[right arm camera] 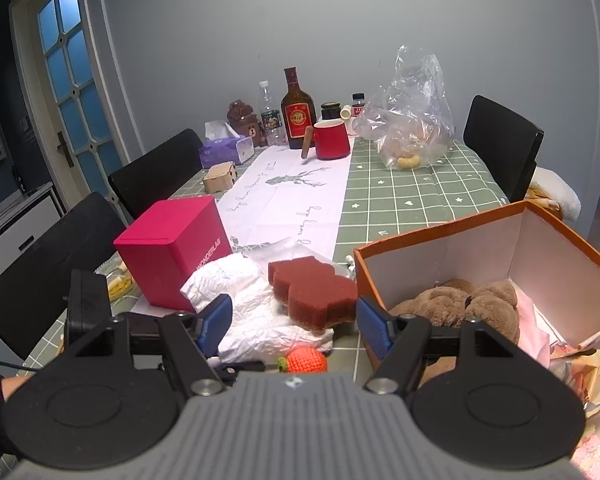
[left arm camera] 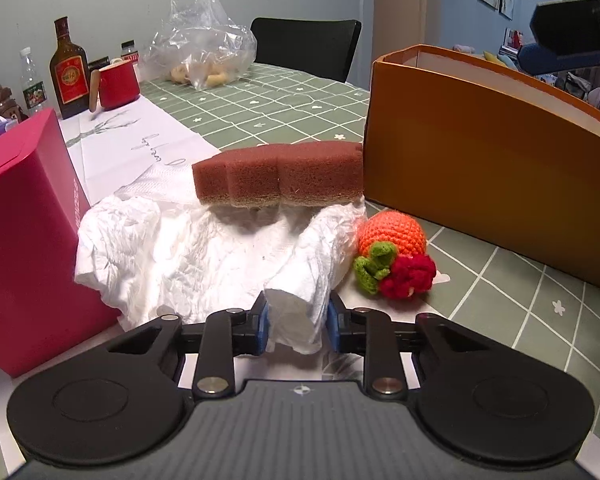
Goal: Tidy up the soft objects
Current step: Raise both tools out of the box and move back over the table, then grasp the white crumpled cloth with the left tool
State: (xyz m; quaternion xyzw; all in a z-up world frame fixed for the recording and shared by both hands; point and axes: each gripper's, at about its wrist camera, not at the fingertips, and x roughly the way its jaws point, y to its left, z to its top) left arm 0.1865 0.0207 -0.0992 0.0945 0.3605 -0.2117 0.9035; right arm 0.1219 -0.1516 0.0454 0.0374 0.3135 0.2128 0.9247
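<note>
In the left wrist view my left gripper (left arm camera: 296, 320) is shut on a fold of the crumpled white paper towel (left arm camera: 204, 256). A brown-red sponge (left arm camera: 278, 174) rests on the far side of that towel. A crocheted orange with a green leaf and a red flower (left arm camera: 392, 236) lies just right of the towel, in front of the orange box (left arm camera: 480, 184). In the right wrist view my right gripper (right arm camera: 296, 324) hangs open above the sponge (right arm camera: 312, 292), the towel (right arm camera: 252, 304) and the crocheted orange (right arm camera: 306, 360), holding nothing. The open orange box (right arm camera: 440, 248) contains a brown plush toy (right arm camera: 460, 304).
A crimson box (right arm camera: 172, 248) stands left of the towel. At the table's far end are a brown bottle (right arm camera: 298, 116), a red mug (right arm camera: 332, 140), a clear plastic bag (right arm camera: 412, 128) and a purple tissue box (right arm camera: 226, 150). Black chairs (right arm camera: 156, 172) line the sides.
</note>
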